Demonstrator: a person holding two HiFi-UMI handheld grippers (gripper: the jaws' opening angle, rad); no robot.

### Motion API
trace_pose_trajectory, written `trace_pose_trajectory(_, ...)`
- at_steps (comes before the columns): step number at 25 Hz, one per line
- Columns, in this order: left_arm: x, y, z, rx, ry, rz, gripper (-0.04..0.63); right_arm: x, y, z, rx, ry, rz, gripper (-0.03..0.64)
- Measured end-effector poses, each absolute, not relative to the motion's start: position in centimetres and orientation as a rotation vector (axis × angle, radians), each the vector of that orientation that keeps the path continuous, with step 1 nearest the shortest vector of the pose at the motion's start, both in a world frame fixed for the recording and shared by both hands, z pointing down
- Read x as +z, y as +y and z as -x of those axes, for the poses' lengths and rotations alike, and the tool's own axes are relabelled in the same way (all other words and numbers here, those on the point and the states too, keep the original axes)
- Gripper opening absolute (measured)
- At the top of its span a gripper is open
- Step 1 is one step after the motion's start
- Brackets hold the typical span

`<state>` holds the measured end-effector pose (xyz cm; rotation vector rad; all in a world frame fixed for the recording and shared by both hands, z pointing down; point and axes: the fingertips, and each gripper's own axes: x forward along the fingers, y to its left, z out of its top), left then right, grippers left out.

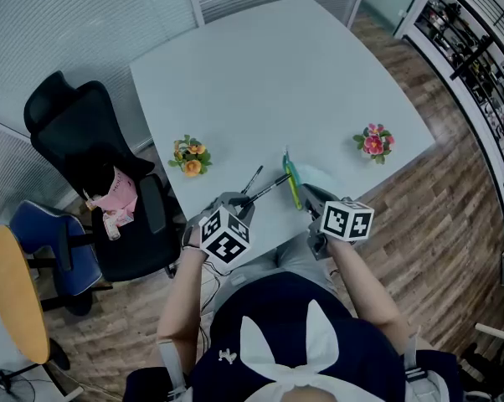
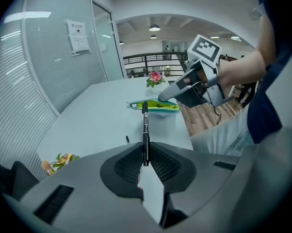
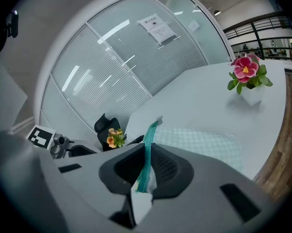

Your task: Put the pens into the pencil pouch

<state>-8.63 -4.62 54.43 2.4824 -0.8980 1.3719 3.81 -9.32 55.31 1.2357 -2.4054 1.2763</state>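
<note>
My left gripper (image 1: 240, 204) is shut on a black pen (image 2: 145, 130). The pen sticks out past the jaws, its tip just short of the open mouth of the pouch (image 2: 154, 106). The pouch is a pale mesh one (image 3: 199, 144) with a teal and yellow-green zipper edge (image 1: 292, 182), and it lies near the table's front edge. My right gripper (image 3: 147, 160) is shut on that zipper edge and holds it raised; from the left gripper view it (image 2: 171, 95) reaches in from the right. A second black pen (image 1: 252, 179) lies on the table left of the pouch.
On the white table (image 1: 269, 74) stand two small flower pots, one orange (image 1: 190, 157) at the left and one pink (image 1: 373, 141) at the right. Beside the table's left edge is a black office chair (image 1: 93, 166) with a pink bag on its seat. Wooden floor lies to the right.
</note>
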Motion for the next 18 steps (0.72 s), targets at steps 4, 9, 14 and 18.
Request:
trace_pose_trajectory(4, 54.5, -4.6, 8.0, 1.414, -0.844, -2.489, 0.061, 55.4, -9.2, -3.7, 1.265, -2.404, -1.224, 0.044)
trace_pose_trajectory(9, 54.8, -4.5, 7.6, 1.442, -0.772, -2.485, 0.061, 55.6, -9.1, -3.5, 1.258, -2.404, -1.206, 0.044)
trace_pose_trajectory(14, 54.9, -4.9, 7.1, 1.43, -0.742, -2.479, 0.061, 56.0, -9.3, -3.2, 1.264, -2.404, -1.188, 0.044)
trace_pose_trajectory(18, 54.8, -5.6, 7.0, 1.412, -0.752, -2.48, 0.061, 56.2, -9.4, -2.8, 1.264, -2.4, -1.178, 0.044)
